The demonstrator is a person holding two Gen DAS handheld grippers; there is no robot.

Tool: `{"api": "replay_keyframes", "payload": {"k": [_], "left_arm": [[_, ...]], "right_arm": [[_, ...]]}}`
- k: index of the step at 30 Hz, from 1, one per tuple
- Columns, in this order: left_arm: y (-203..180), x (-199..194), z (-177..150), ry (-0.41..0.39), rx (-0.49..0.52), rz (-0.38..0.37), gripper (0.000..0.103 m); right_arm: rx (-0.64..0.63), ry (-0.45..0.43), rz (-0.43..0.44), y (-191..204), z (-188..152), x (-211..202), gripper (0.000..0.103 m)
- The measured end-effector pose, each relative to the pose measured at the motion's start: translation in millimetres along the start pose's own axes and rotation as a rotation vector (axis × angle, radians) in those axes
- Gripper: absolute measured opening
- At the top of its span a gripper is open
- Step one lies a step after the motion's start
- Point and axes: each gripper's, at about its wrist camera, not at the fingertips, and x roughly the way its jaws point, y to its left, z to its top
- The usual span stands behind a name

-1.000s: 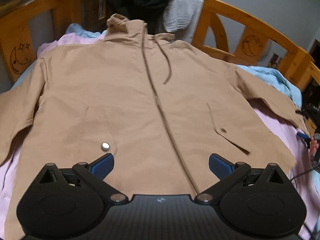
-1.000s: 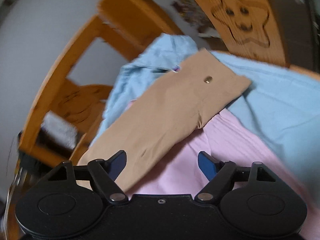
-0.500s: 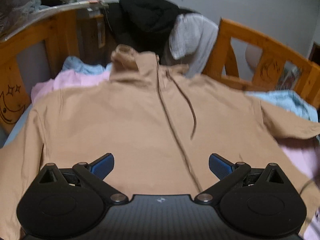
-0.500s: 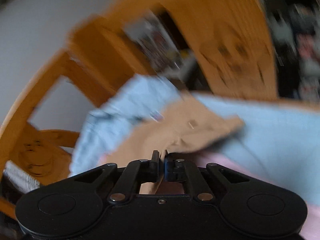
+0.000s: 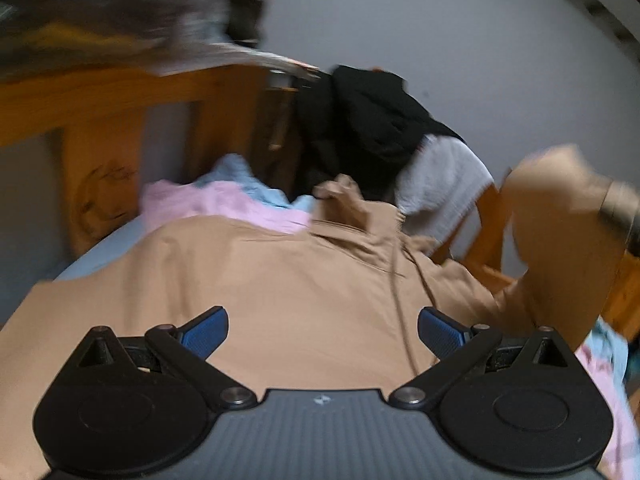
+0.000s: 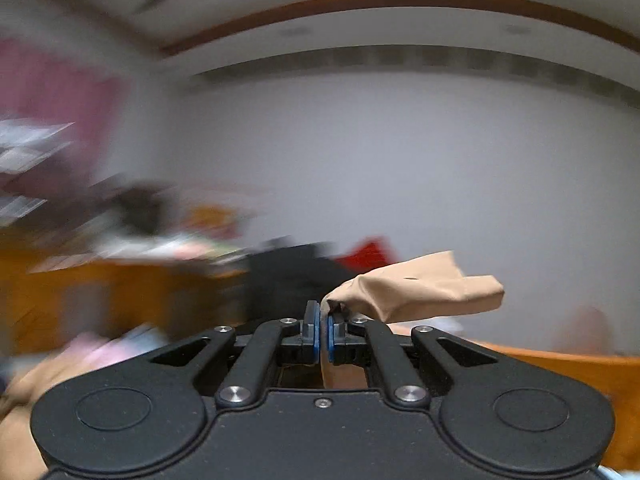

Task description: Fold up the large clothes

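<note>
Between the pinched-together pads of the right tongs point(image 6: 323, 322) hangs the lifted sleeve point(image 6: 432, 290) of the tan coat point(image 5: 280, 280), which lies spread under the wide-open, empty left tongs point(image 5: 322, 330).

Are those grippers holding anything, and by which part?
The right gripper pinches the tan hooded jacket by its sleeve cuff; the left gripper holds nothing.

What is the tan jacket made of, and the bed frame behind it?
The tan jacket looks like matte woven cloth, maybe cotton: it drapes and creases softly. The bed frame looks like orange-brown varnished wood, with a shape carved into it; blur hides the grain.
</note>
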Motion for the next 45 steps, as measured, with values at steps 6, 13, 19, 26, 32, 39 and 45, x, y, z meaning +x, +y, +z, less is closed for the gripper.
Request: {"api": "replay_keyframes", "payload": {"k": [6, 13, 19, 26, 32, 39, 45], "left_arm": [[48, -6, -4, 0.012, -0.114, 0.020, 0.102], [48, 7, -10, 0.055, -0.113, 0.014, 0.102], [28, 21, -12, 0.082, -0.101, -0.015, 0.102], [18, 21, -10, 0.118, -0.061, -0.050, 0.102], [34, 19, -13, 0.205, -0.196, -0.220, 0.102], [55, 49, -45, 0.381, -0.338, -0.211, 0.097], [45, 69, -53, 0.403, -0.347, -0.106, 0.030]], "right_arm": [[-0.458, 0.204, 0.263, 127, -87, -4, 0.005], [-0.422, 0.394, 0.411, 134, -124, -24, 0.051], [0.484, 0.639, 0.422, 52, -123, 17, 0.066], [1.021, 0.612, 0.246, 17, -153, 35, 0.016], [0.234, 0.310, 0.424, 100, -75, -9, 0.008], [-0.101, 0.286, 0.533, 165, -78, -40, 0.008], [-0.112, 0.319, 0.531, 170, -88, -52, 0.011]]}}
